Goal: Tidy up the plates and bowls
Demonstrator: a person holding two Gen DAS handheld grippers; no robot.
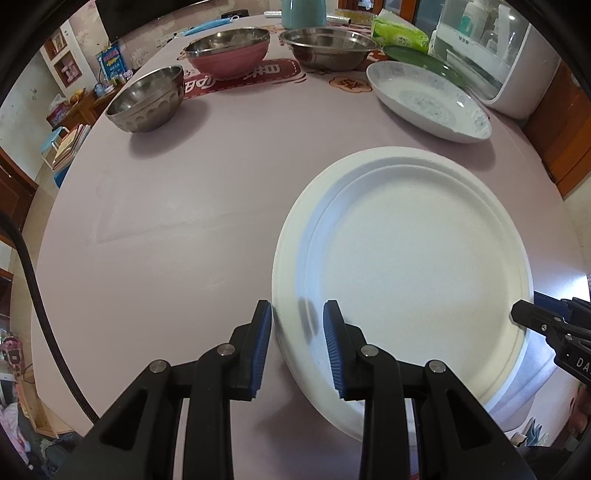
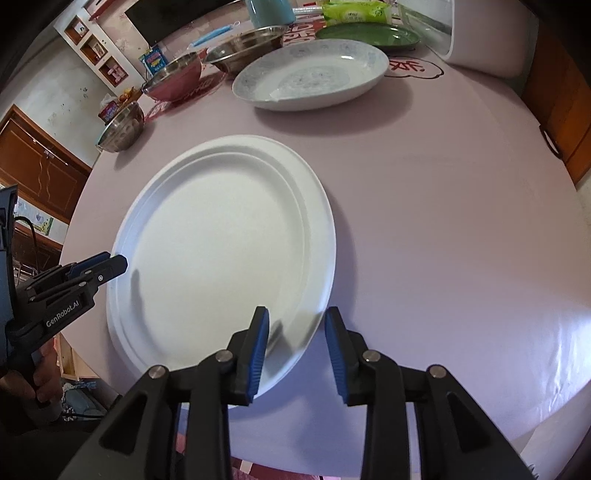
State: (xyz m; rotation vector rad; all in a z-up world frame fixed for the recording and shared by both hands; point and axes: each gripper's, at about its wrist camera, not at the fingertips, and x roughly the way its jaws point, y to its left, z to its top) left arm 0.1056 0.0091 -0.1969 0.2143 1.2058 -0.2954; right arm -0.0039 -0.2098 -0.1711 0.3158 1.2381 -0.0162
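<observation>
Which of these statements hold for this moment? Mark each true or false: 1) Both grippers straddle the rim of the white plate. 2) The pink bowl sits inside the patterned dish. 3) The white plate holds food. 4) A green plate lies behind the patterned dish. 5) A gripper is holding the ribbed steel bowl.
1) True: the left gripper and the right gripper each have one finger on either side of the rim of the white plate, on opposite sides, pads not pressing it.
2) False: the pink bowl stands on the table, apart from the patterned dish.
3) False: it is empty.
4) True: the green plate lies just beyond it.
5) False: the ribbed steel bowl stands alone, untouched.
</observation>
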